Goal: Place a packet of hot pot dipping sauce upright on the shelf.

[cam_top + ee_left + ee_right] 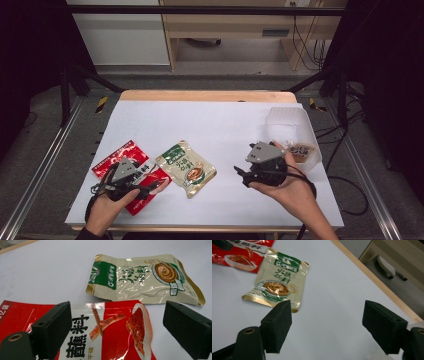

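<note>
We see two flat sauce pouches on the white tabletop (220, 125). The left claw (150, 189) sits low over the red pouch (112, 327), jaws wide, nothing pinched; in the left gripper view the pouch lies flat between and under the two black jaws, touching neither as far as we can tell. The beige pouch (145, 280) lies just beyond that claw, its near edge overlapping or touching the red one.

The right claw (241, 176) hangs above bare tabletop, jaws wide and empty. In the right gripper view the beige pouch (278, 286) is ahead and to the left of its jaws, well apart. Behind that claw, toward the far right edge, stands a clear tub (295, 125) with another small packet (301, 151) inside.

We judge both pouches light, soft and floppy, with glossy film that looks slippery and crinkled. Contents probably paste or powder, so they sag if lifted from one end. Not fragile, but a hard pinch on the belly could stress the seams.

Best hold, we think: the sealed flat edge or a corner, where the film is stiffer and thin enough for the jaws. The beige pouch's slightly raised corner nearest the claw looks easiest to get under. Lying flat, the red one needs a scraping pinch at its rim.
</note>
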{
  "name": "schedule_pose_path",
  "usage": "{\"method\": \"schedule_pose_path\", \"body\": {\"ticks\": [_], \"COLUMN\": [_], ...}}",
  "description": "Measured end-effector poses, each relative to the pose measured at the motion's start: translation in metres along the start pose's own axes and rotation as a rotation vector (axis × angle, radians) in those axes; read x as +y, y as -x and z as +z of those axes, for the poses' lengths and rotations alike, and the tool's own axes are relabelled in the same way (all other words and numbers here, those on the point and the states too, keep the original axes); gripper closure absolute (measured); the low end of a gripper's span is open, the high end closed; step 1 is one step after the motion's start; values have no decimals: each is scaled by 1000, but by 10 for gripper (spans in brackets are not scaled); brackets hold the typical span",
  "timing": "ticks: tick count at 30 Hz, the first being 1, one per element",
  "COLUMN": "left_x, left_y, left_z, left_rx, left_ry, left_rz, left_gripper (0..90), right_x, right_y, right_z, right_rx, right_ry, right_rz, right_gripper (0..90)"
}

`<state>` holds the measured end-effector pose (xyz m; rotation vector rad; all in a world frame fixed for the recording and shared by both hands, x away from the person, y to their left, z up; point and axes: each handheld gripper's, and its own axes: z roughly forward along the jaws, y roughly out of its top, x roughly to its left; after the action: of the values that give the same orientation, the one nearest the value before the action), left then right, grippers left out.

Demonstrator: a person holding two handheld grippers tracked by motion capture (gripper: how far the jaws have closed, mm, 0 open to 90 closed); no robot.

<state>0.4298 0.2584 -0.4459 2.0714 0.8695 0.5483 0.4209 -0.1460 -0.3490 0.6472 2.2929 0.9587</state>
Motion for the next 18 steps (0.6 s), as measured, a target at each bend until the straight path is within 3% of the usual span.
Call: {"method": "schedule_pose_path", "body": {"ticks": [2,6,8,9,18], "left_x": [0,3,3,4,14], "left_y": [0,-2,-3,-6,-12], "left_z": [0,-1,0,1,13], "left_rx": [-2,-3,-1,-8,-43], "left_ry": [0,0,4,10,-2], "left_rz": [1,0,-5,-12,22], "left_gripper": [87,87,87,90,116], "right_x": [-3,-8,-9,-11,-24], "right_y": [-9,-28,-30,-38,-61], "right_z": [10,29,31,37,56], "right_rx": [22,43,43,36,17], "right_ry": [8,-9,-8,-6,58], "right_rz": [26,33,37,50,150], "right_gripper": [254,267,269,271,272]}}
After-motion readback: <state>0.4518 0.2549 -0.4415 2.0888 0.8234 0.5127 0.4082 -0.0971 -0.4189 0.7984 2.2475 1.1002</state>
